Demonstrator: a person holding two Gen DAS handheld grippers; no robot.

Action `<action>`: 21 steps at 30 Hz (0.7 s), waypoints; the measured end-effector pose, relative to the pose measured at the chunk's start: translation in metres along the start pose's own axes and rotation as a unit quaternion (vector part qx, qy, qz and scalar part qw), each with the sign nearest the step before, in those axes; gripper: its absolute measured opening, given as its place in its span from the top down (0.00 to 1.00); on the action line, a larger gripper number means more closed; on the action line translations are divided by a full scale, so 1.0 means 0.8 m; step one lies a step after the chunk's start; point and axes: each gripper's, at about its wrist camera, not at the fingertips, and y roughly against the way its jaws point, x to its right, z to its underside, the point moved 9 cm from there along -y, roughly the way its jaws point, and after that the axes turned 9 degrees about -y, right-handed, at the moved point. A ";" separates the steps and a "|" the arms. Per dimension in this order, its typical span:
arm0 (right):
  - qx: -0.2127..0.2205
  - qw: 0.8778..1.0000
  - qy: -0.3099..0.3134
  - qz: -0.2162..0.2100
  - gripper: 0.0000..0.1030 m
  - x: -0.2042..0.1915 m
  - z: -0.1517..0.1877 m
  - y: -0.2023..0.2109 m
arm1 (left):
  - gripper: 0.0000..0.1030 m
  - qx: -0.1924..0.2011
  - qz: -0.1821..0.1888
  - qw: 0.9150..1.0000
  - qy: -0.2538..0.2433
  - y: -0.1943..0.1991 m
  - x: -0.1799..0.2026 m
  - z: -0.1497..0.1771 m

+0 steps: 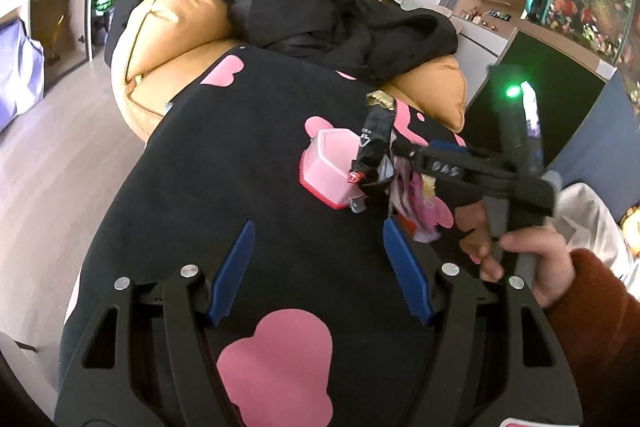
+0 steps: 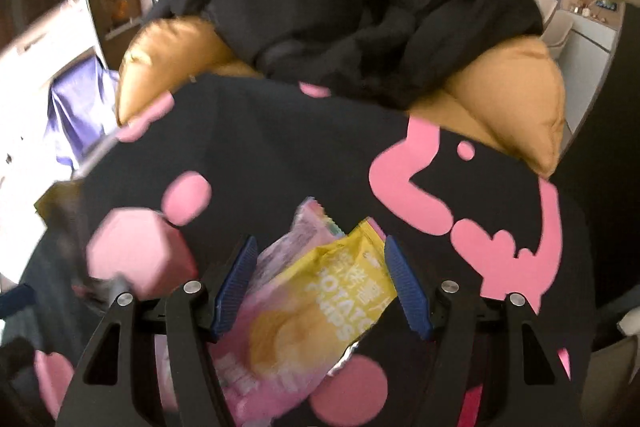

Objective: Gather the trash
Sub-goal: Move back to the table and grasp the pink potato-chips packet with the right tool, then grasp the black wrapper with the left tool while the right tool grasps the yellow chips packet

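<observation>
R gripper [image 2: 320, 283] jaws wide open, straddling potato chips bag [image 2: 320, 311] beside pink box [image 2: 136, 259], lined up to pinch. L gripper [image 1: 320, 271] jaws open, empty, held back from box, prob. to keep clear.

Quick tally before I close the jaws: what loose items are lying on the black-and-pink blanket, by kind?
Snack packets: 3 (yellow chip bag, pink packet, black wrapper)
Boxes: 1 (pink hexagonal box)
Total: 4
</observation>
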 end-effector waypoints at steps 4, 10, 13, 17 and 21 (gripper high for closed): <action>-0.011 1.000 0.008 -0.022 0.44 0.004 0.022 0.004 | 0.38 0.001 0.002 1.000 0.001 0.002 0.001 0.000; -0.017 0.998 0.056 -0.026 0.47 -0.003 0.076 0.042 | 0.38 -0.008 0.012 1.000 0.007 -0.004 0.010 0.003; -0.019 0.996 0.073 -0.036 0.47 -0.013 0.099 0.060 | 0.38 -0.010 0.017 1.000 0.003 -0.006 0.020 0.003; -0.014 0.996 0.085 -0.039 0.45 -0.017 0.112 0.070 | 0.38 -0.009 0.021 1.000 -0.007 -0.005 0.032 0.001; -0.036 0.994 0.077 -0.069 0.45 -0.016 0.107 0.074 | 0.38 -0.008 0.019 1.000 -0.022 -0.002 0.040 -0.002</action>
